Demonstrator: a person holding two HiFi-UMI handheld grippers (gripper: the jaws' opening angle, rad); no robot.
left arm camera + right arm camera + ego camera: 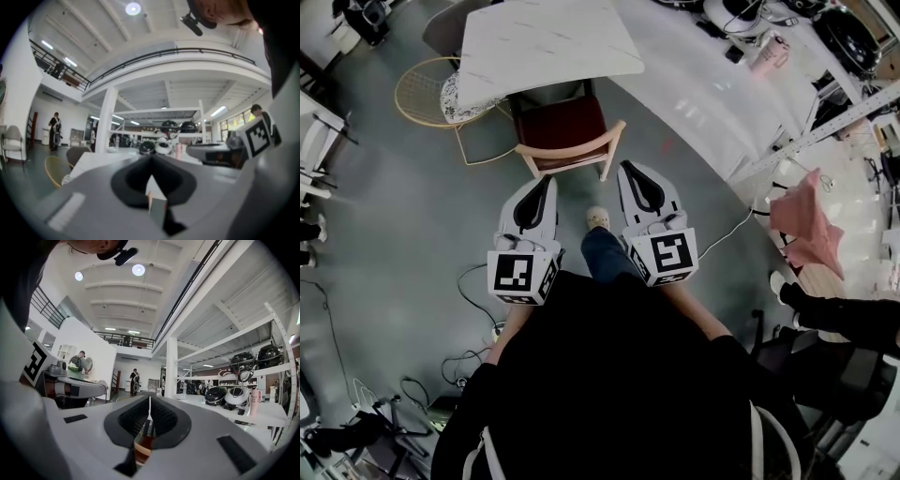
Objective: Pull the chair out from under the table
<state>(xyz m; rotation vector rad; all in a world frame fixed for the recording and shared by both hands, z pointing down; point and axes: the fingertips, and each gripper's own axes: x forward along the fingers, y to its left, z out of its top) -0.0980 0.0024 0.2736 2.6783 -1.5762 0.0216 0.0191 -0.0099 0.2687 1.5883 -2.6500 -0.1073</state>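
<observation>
The chair is a light wooden-framed chair with a dark red padded seat (565, 127). Its curved back rail faces the person, and the far edge of the seat is tucked under the white marble-look square counter (548, 42). Most of the seat sticks out over the smooth grey floor (403, 234).

The left tongs (546, 181) and right tongs (628, 169) are glossy white shells with black ribbed pads. Both are squeezed fully together with nothing in them. They sit side by side near the back rail, not touching it, with the person's light shoe (597, 217) between them.

Right beside the wooden chair on the left is a round yellow wire chair with a speckled cushion (427, 89). Thin black cables (469, 281) trail over the floor, and a pink cloth (806, 225) hangs off to the right.
</observation>
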